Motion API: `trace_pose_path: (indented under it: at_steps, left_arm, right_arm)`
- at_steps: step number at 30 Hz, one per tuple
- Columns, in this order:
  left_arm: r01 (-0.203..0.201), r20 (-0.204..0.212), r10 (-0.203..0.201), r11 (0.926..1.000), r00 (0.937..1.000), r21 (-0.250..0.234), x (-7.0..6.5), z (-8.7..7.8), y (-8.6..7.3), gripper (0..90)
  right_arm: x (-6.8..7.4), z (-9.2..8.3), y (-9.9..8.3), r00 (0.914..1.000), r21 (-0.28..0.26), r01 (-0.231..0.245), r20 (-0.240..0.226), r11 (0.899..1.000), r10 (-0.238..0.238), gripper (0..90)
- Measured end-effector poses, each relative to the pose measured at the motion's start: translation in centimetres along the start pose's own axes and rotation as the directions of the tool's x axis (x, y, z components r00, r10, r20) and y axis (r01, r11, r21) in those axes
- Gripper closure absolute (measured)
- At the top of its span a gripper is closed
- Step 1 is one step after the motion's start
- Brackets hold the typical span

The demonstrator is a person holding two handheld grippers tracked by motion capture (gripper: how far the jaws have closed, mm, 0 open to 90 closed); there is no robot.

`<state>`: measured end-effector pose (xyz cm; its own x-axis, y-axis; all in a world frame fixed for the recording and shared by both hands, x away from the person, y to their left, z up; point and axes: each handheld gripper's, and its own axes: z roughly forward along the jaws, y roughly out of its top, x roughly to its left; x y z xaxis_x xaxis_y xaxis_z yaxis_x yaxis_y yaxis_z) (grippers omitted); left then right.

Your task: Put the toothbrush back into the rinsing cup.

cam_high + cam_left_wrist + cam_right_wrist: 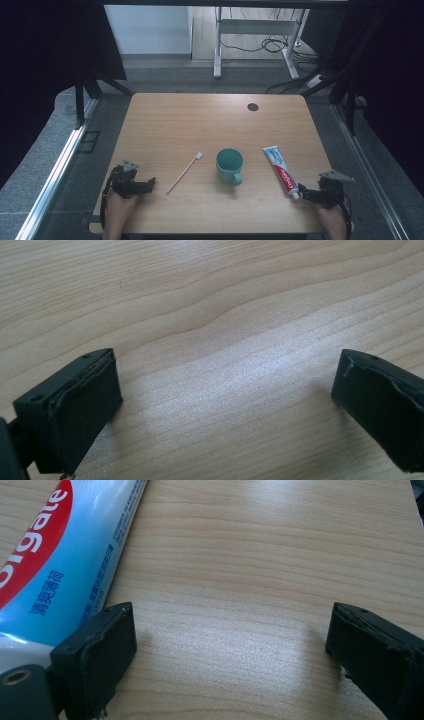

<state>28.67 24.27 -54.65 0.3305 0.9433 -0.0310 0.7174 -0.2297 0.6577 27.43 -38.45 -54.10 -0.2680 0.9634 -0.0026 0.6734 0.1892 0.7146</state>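
1. Toothpaste tube (281,169) lies on the surface (190,120) at my right side, its cap end touching or just beside my right claw (306,194) and its flat tail pointing away from me, angled toward the cup.
2. My right claw (230,645) stands wide with nothing between its jaws; in the right gripper view the tube (55,565) runs along the outside of one jaw, not in the gap.
3. To grasp the tube, I judge I must shift this claw sideways until the long axis crosses the gap.
4. My left claw (148,184) rests near the front left edge, also wide and holding nothing; the left gripper view shows bare wood between its jaws (225,400).
5. Nearest to it is the toothbrush (184,173), which slants with its head toward the teal cup (229,166).
6. The cup stands upright between brush and tube, apart from both.
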Motion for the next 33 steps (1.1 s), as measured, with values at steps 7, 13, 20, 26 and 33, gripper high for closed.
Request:
trace_pose_path:
  at_steps: [7, 13, 20, 26, 33]
  left_arm:
    - [0.006, -0.005, -0.006, 1.0, 1.0, -0.002, -0.05, 0.0, -0.01, 0.0]
    - [0.011, -0.01, -0.011, 0.9999, 0.9999, -0.004, -0.09, 0.04, 0.01, 0.0]
    - [0.01, -0.01, -0.01, 0.9999, 0.9999, -0.004, -0.09, 0.04, 0.02, 0.0]
    - [-0.004, 0.001, 0.004, 1.0, 1.0, 0.001, -0.06, 0.03, 0.1, 0.0]
    - [-0.035, 0.01, 0.035, 0.9994, 0.9993, 0.007, -0.49, -0.22, 0.43, 2.1]
  right_arm:
    - [0.03, 0.0, -0.01, 1.0, 0.0, 0.005, -0.005, 1.0, -0.005, 5.5]
    - [0.04, 0.0, 0.0, 1.0, 0.001, 0.005, -0.007, 1.0, -0.005, 5.5]
    - [0.06, 0.01, 0.01, 0.9999, 0.001, 0.008, -0.009, 1.0, -0.008, 5.5]
    - [0.07, 0.02, 0.02, 0.9999, 0.0, 0.007, -0.009, 1.0, -0.007, 5.5]
    - [0.07, 0.01, 0.02, 0.9999, 0.001, 0.007, -0.009, 1.0, -0.007, 5.6]
